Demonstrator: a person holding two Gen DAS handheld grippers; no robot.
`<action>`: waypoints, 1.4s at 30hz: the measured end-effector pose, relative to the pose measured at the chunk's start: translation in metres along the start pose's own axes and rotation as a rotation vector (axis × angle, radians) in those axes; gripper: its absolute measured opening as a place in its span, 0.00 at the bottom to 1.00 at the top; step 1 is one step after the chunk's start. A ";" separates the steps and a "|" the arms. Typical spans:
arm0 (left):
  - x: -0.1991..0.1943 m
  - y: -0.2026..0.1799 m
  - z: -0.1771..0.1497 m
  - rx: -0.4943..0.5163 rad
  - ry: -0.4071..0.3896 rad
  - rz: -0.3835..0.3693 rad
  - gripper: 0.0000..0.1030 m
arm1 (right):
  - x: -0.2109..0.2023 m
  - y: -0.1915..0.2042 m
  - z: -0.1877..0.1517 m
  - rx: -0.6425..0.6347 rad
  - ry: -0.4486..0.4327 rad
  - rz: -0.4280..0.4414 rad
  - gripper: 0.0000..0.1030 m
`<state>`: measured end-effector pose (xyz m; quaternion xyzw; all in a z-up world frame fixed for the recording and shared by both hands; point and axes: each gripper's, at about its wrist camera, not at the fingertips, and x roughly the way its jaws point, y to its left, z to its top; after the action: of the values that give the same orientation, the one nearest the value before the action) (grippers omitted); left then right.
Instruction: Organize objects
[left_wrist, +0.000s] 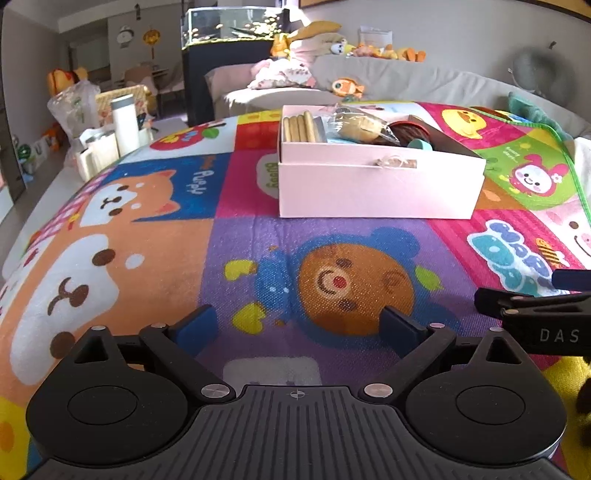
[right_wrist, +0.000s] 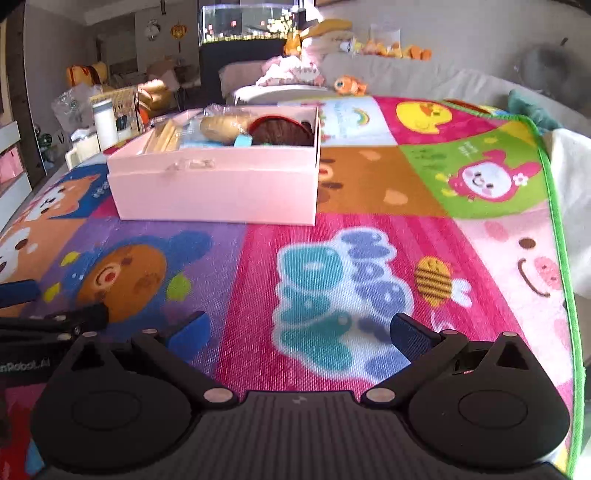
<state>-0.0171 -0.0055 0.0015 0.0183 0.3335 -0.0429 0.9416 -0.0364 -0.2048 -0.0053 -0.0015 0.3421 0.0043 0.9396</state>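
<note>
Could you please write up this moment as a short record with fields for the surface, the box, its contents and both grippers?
surface: colourful cartoon play mat
box: pink box, open, standing on the mat
contents: upright biscuits at one end, a wrapped bun in the middle, a dark round item at the other end
left gripper: open, holding nothing, over the mat
right gripper: open, holding nothing, over the mat
loose items on mat: none seen

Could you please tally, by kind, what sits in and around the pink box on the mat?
Pink box: 1
Biscuit stack: 1
Bagged bun: 1
Dark round item: 1
Teal item: 1
White bottle: 1
Total: 6
</note>
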 end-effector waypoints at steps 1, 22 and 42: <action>0.001 0.000 -0.001 -0.003 0.000 0.000 0.97 | 0.000 0.001 0.000 0.002 -0.002 -0.001 1.00; 0.006 -0.003 0.001 -0.009 0.006 0.018 1.00 | 0.003 0.000 0.000 0.006 -0.004 0.002 1.00; 0.006 -0.002 0.002 -0.009 0.006 0.017 1.00 | 0.002 0.000 0.000 0.007 -0.004 0.002 1.00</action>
<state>-0.0116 -0.0085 -0.0011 0.0171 0.3365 -0.0333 0.9409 -0.0349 -0.2050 -0.0067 0.0020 0.3401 0.0043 0.9404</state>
